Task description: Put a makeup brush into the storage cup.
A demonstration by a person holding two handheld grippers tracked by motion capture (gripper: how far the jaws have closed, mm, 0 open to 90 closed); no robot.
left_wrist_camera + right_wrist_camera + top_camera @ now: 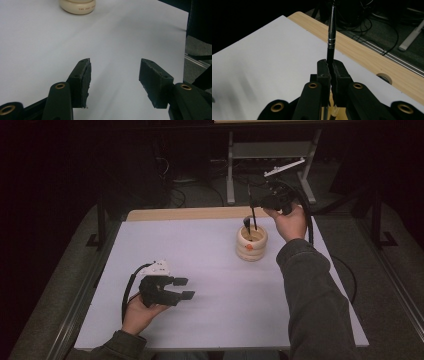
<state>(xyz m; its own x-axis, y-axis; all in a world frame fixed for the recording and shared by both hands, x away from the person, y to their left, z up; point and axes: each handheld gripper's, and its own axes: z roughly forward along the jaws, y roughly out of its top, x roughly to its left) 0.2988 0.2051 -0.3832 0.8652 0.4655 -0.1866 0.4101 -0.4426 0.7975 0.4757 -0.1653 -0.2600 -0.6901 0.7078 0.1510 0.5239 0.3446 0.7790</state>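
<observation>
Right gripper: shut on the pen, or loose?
Shut. The right gripper has its jaws pressed against the black pen, held above the cream holder.

Black pen [331,37], upright, above cream holder [251,243]

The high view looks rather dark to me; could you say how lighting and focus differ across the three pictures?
High view: dim surroundings, white table lit evenly. Left gripper view: fingers sharp, holder slightly soft. Right gripper view: pen sharp with a glint, white surface smeared at lower left.

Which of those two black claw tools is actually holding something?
The right gripper: its jaws clamp a black pen above the holder. The left gripper is open.
</observation>
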